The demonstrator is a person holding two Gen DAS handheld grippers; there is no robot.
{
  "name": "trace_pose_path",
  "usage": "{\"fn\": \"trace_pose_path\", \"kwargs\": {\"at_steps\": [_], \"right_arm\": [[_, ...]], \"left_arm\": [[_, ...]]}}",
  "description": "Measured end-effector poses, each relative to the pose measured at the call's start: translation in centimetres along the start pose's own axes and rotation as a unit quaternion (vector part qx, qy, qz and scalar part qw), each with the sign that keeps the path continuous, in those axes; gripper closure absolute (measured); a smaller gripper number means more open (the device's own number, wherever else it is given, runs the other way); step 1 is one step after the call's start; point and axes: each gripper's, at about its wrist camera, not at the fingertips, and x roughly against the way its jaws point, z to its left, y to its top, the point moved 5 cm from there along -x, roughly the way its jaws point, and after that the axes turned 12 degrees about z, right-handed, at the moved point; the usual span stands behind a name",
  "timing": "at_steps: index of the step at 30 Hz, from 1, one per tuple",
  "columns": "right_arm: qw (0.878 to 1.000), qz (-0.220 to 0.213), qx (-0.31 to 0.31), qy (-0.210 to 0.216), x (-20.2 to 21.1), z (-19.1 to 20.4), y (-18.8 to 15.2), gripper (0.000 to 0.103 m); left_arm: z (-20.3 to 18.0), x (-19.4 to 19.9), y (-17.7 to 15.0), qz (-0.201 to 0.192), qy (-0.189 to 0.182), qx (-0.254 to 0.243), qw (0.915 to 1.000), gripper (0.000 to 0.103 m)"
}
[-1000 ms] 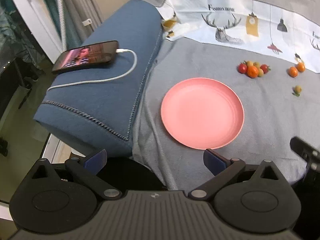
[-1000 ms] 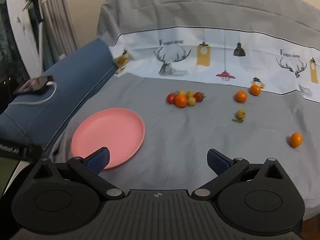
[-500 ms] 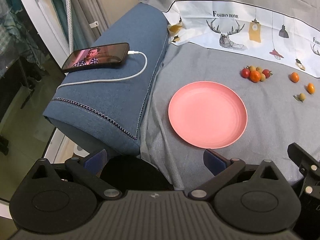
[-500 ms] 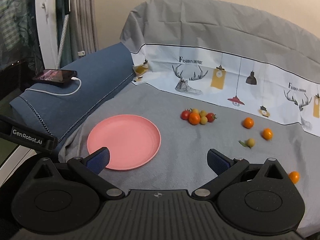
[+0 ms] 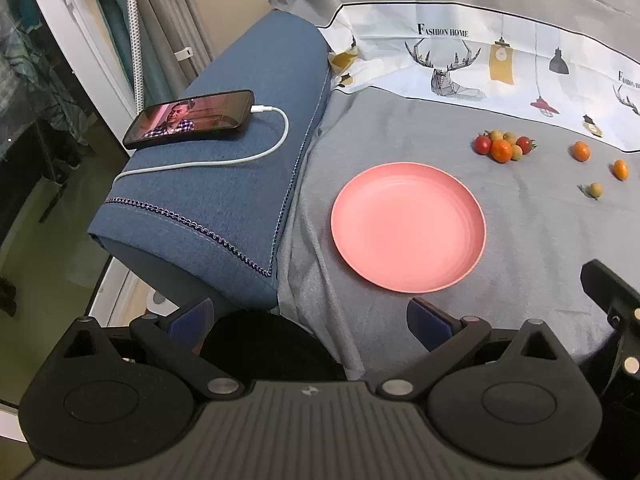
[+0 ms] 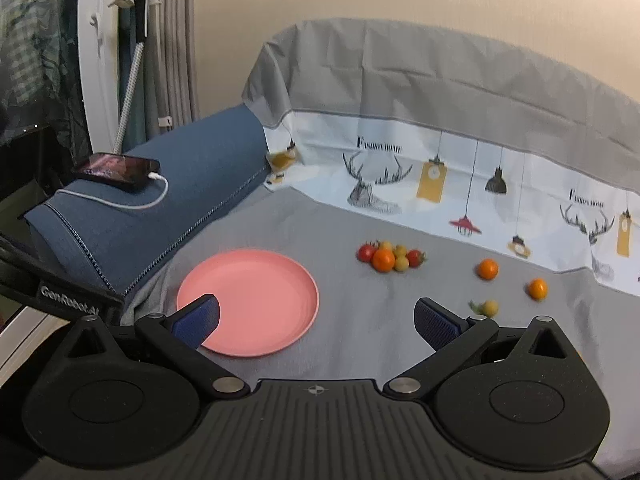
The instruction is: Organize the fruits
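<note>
Change: I've pulled both cameras back and up, so the view is wider.
Left gripper: released, empty.
Right gripper: released, empty.
Fruits: cluster beyond the bare pink plate; nothing sorted yet.

small fruits scattered beside bare pink plate.

This is a home, most likely a living room. A sofa armrest in blue fabric carries a phone on a white charging cable. The seat is draped with a grey cloth printed with deer heads and lamps. Curtains hang by a white-framed door at the left.
</note>
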Motion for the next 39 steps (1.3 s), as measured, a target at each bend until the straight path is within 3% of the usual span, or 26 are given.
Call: {"fn": "trace_pose_path", "kwargs": {"at_steps": [27, 32, 39], "right_arm": [[0.998, -0.054, 0.03, -0.003, 5.9, 2.8, -0.8, 0.0], [0.999, -0.047, 0.004, 0.023, 5.8, 3.0, -0.5, 0.0], [0.999, -0.033, 0.017, 0.006, 4.5, 3.3, -0.3, 0.0]], "left_arm": [[1.0, 4.4, -3.5, -0.039, -0.027, 0.011, 0.9988, 0.0], [1.5, 4.5, -3.8, -0.04, -0.026, 0.017, 0.9987, 0.0], [1.6, 3.4, -3.3, -0.029, -0.033, 0.016, 0.9989, 0.0]]}}
